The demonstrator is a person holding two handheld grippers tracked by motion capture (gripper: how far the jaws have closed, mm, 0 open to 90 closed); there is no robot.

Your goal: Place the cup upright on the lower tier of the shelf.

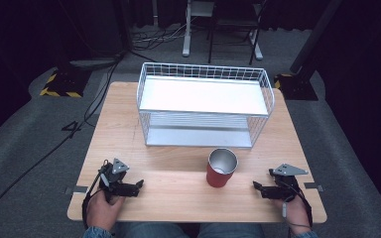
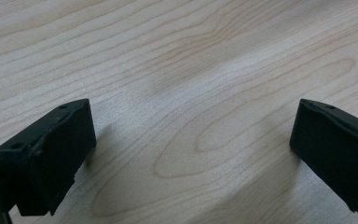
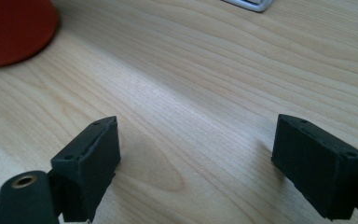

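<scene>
Red cup (image 1: 221, 169) stands upright on the table (image 1: 178, 188) between the wide-open left gripper (image 1: 138, 185) and wide-open right gripper (image 1: 256, 186), nearer the right.

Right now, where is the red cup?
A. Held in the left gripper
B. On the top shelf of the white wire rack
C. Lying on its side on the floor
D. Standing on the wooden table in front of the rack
D. The red cup stands upright on the wooden table, just in front of the white wire rack, between the left gripper and the right gripper, both open and empty.
</scene>
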